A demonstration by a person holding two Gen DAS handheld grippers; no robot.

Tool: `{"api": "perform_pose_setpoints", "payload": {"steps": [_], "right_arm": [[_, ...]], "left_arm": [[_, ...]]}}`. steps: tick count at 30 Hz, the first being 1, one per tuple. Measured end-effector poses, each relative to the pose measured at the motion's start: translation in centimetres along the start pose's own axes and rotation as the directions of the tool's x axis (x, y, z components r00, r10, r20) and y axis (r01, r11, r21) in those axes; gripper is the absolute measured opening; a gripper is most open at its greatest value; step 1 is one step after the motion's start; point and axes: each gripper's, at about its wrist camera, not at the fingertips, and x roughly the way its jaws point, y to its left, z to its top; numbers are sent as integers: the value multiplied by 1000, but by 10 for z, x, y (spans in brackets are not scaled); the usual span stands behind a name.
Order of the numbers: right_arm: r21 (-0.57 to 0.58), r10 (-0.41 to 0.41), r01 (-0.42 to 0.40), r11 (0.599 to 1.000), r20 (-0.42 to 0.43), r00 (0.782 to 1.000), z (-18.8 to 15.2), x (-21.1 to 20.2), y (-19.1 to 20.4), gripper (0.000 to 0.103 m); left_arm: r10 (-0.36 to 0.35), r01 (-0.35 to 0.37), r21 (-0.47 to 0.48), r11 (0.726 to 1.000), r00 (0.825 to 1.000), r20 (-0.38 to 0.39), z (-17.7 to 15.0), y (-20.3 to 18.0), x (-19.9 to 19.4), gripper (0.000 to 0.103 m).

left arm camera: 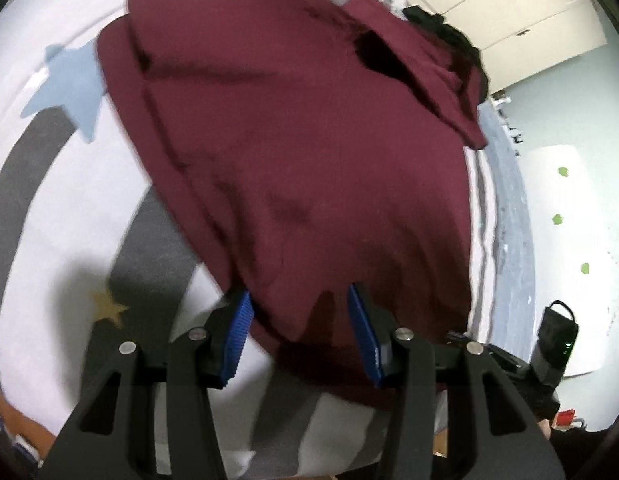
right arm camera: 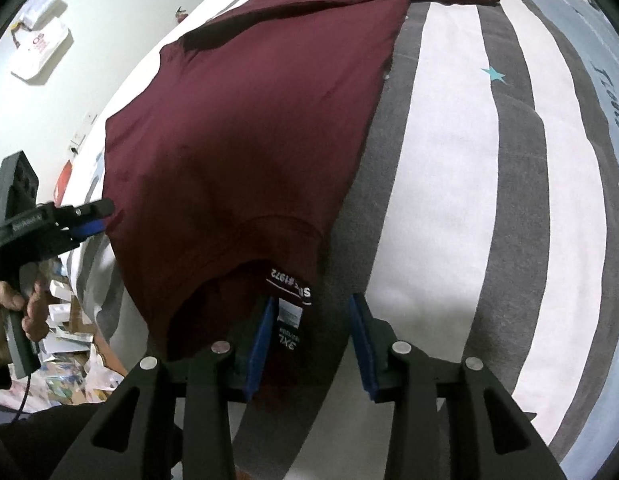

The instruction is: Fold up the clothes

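Striped star-print bedspread (right arm camera: 449,184), cupboards (left arm camera: 509,12)

My left wrist camera sits just behind the left gripper (left arm camera: 299,332) and looks steeply down along its fingers, close over the maroon shirt (left arm camera: 309,152) on the striped bedspread (left arm camera: 69,216); cupboards (left arm camera: 509,4) lie far right. My right wrist camera rides behind the right gripper (right arm camera: 311,340), also tilted steeply down and near, with floor clutter (right arm camera: 69,344) at near left. Both views share the shirt and bedspread, and the right view catches the left gripper at its left edge.
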Motion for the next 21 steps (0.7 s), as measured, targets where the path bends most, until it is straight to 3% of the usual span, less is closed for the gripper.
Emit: {"api": "perform_pose_setpoints", "payload": {"steps": [4, 6, 7, 8, 9, 14, 17, 21], "right_arm": [[9, -5, 5, 1000, -1, 1000, 2, 3, 3, 35], [5, -1, 1, 1000, -1, 1000, 2, 4, 5, 34], [3, 2, -2, 1000, -1, 1000, 2, 4, 6, 34], [5, 17, -17, 1000, -2, 1000, 2, 4, 7, 25], [10, 54, -54, 998, -10, 998, 3, 4, 5, 10], [2, 112, -112, 994, -13, 994, -2, -5, 3, 4], [16, 128, -128, 992, -23, 992, -4, -9, -3, 3], [40, 128, -126, 991, -45, 991, -7, -8, -8, 2]], "left_arm": [[-43, 44, 35, 998, 999, -24, 2, -12, 14, 41], [-51, 52, 43, 998, 998, -33, 3, -14, 19, 16], [-38, 39, 53, 998, 999, -31, 2, -14, 19, 10], [-37, 38, 57, 998, 999, -31, 2, -13, 16, 3], [-51, 52, 49, 997, 998, -28, 2, -11, 13, 3], [-91, 92, 80, 993, 996, -21, -1, -19, -6, 3], [-122, 123, 51, 991, 992, -33, -8, -22, -9, 3], [-108, 111, 46, 993, 993, -56, -17, -16, -10, 3]]}}
